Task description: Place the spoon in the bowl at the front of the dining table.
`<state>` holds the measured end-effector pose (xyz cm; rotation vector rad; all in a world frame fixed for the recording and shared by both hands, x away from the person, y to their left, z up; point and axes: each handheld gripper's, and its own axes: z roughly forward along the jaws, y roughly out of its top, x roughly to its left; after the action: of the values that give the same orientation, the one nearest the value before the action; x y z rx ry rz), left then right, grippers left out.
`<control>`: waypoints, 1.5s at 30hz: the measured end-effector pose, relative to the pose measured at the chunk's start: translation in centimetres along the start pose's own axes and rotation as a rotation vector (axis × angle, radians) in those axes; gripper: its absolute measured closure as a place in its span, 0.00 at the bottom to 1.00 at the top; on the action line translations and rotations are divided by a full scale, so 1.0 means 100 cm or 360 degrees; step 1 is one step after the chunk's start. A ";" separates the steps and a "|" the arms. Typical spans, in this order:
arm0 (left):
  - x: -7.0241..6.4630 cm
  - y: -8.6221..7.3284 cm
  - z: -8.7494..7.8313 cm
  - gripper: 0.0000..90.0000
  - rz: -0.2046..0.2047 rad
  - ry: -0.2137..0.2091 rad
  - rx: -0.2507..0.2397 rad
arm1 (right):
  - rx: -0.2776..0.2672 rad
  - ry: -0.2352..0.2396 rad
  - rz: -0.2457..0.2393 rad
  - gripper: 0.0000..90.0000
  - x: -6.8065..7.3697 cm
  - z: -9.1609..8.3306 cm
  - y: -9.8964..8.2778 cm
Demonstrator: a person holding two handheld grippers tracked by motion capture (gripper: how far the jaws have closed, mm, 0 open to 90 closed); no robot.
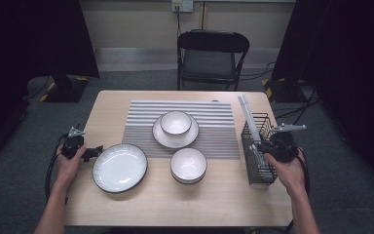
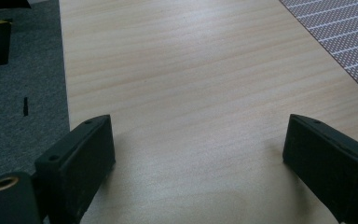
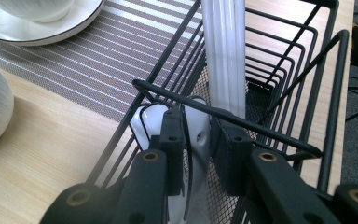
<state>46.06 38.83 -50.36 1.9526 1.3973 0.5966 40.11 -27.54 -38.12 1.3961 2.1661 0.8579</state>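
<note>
High view. Right claw [image 1: 267, 150] reaching into black wire cutlery basket [image 1: 259, 168] at 3 o'clock on pale wooden desk [image 1: 175, 200], basket's near end beside the hand. White ribbed sticks [image 1: 248, 113], chopstick-like, leaning out of basket toward 12 o'clock. Left claw [image 1: 95, 151] parked at 9 o'clock, just beside rim of large white black-rimmed plate [image 1: 120, 167]. Grey striped placemat [image 1: 214, 122] at centre carrying white bowl on a saucer [image 1: 176, 123]; second white bowl [image 1: 188, 165] at 6 o'clock of it, partly off the mat.

Left gripper view. Left claw [image 2: 198, 149] standing wide apart over bare desk, nothing between the pads. Corner of placemat [image 2: 349, 37] at 2 o'clock.

Right gripper view. Right claw [image 3: 198, 140] inside basket [image 3: 270, 140], pads pressed on a white glossy ceramic spoon [image 3: 198, 135], clamped on its handle near the bowl end. One basket wire crossing in front of the grip. Sticks [image 3: 223, 51] rising just behind at 12 o'clock, touching or nearly so; cannot tell which.

Handling judgement. Spoon likely light, rigid, glazed and slippery, brittle if knocked on wire. Narrow handle the sensible hold, as taken; flat faces against pads, firm but not crushing. Straight lift advised to clear the crossing wire and avoid dragging the sticks.
</note>
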 end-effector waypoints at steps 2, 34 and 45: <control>0.000 0.000 0.000 0.09 0.0000 -0.0002 0.0000 | 0.0005 0.0000 -0.0011 0.85 0.000 0.000 0.000; 0.001 0.000 0.000 0.09 0.0014 -0.0011 0.0003 | -0.0064 0.0110 -0.0093 0.95 -0.005 -0.012 -0.005; 0.001 0.001 0.000 0.09 0.0018 -0.0012 0.0004 | -0.0088 0.0157 -0.0094 0.95 -0.008 -0.012 -0.007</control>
<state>46.18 38.94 -50.35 1.9641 1.3840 0.5921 39.19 -28.81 -37.68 1.2815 2.2271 0.9753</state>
